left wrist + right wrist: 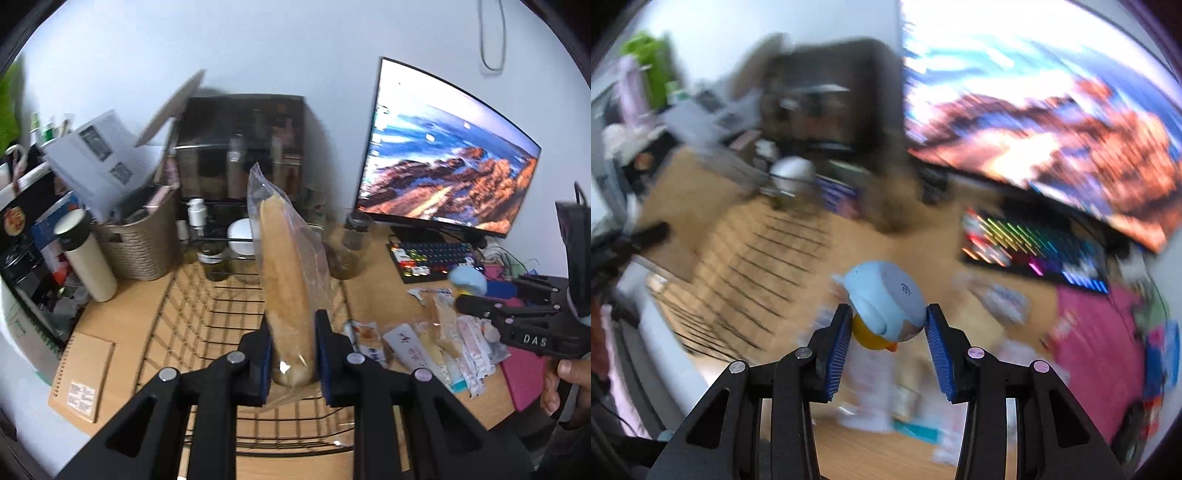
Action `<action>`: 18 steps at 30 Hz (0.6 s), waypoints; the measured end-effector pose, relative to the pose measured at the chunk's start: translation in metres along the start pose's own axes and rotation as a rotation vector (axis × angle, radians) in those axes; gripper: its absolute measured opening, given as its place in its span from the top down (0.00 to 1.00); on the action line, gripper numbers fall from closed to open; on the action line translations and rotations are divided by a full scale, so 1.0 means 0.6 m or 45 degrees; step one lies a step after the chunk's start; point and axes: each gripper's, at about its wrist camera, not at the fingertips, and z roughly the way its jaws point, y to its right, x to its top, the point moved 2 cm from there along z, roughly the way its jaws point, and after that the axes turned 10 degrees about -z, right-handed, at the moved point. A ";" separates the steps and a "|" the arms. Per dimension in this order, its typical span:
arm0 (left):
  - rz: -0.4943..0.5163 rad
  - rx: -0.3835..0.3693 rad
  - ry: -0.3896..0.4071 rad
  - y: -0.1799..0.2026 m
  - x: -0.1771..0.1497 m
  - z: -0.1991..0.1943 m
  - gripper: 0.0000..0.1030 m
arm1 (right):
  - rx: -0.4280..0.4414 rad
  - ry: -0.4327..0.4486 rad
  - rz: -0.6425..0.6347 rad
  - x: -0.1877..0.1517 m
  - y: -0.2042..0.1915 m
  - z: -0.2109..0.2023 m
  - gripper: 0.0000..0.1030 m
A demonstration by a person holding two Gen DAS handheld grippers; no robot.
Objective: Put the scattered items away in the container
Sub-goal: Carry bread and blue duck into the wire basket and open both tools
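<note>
My left gripper [292, 354] is shut on a long bread roll in a clear plastic bag [288, 280] and holds it upright over the black wire basket [207, 306] on the wooden desk. My right gripper [888, 341] is shut on a light-blue and yellow bird-shaped toy [886, 306]. It holds the toy above a pile of snack packets [882, 398]; this view is motion-blurred. In the left wrist view the right gripper [476, 299] shows at the right with the toy [467, 280], over the snack packets [436, 343].
A monitor [443, 158] and lit keyboard [432, 258] stand at the back right. A woven bin [140, 243], white bottle [88, 258], glass jars [347, 243] and a dark shelf [240, 147] crowd the back. A notebook [83, 376] lies left; a pink mat [522, 376] lies right.
</note>
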 end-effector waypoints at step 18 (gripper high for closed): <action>-0.112 0.157 -0.064 -0.113 -0.040 0.033 0.48 | 0.201 -0.011 -0.185 0.080 -0.201 0.092 0.47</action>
